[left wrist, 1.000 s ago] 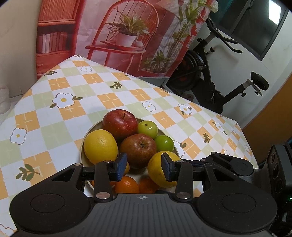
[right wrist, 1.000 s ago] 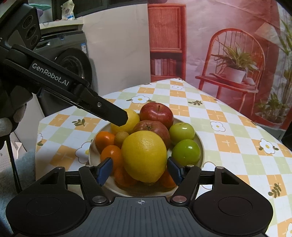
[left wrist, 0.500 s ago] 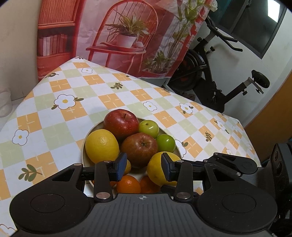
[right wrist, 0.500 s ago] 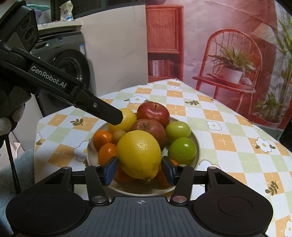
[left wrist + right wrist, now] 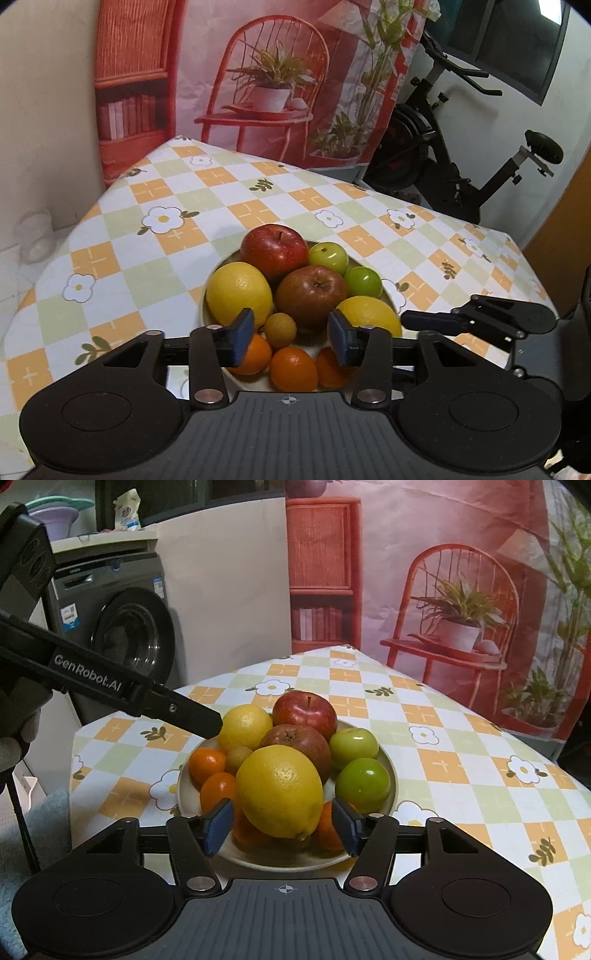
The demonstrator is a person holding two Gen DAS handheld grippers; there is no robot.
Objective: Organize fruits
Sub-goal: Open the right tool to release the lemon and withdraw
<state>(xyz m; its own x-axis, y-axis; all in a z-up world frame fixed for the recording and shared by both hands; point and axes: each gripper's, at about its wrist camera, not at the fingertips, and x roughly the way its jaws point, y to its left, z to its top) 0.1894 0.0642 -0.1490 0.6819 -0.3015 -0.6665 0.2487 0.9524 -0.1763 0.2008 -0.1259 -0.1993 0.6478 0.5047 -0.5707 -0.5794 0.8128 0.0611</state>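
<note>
Writing: white letters "GenRobot.AI" run along the black arm of the left gripper [image 5: 207, 722], seen from the right wrist. The stickers on the washing machine [image 5: 122, 635] are too small to read.
Left fingers: partly open and holding nothing. They have just been opening. They hang over the near side of the plate [image 5: 388, 295], above the small oranges [image 5: 293, 369] and a little round brown fruit [image 5: 280, 329].
Right fingers: the right gripper [image 5: 282, 830] is partly open, and its fingers have just been opening. A big yellow lemon [image 5: 280, 790] sits between them, but the blue pads [image 5: 218, 827] do not press on it.
Fruit: all of it is piled on the plate, which sits near the middle of the desk [image 5: 147, 258]. There are two red apples [image 5: 304, 709], two green fruits [image 5: 364, 784], a second lemon [image 5: 245, 725] and the oranges.
Desk: it has a checked cloth with white flowers.
Around: an exercise bike [image 5: 461, 162] stands past the far right edge of the desk. A red picture cloth with a chair and a plant [image 5: 461, 627] hangs behind the far corner.
In the way: the near lemon hides part of the apple behind it.
</note>
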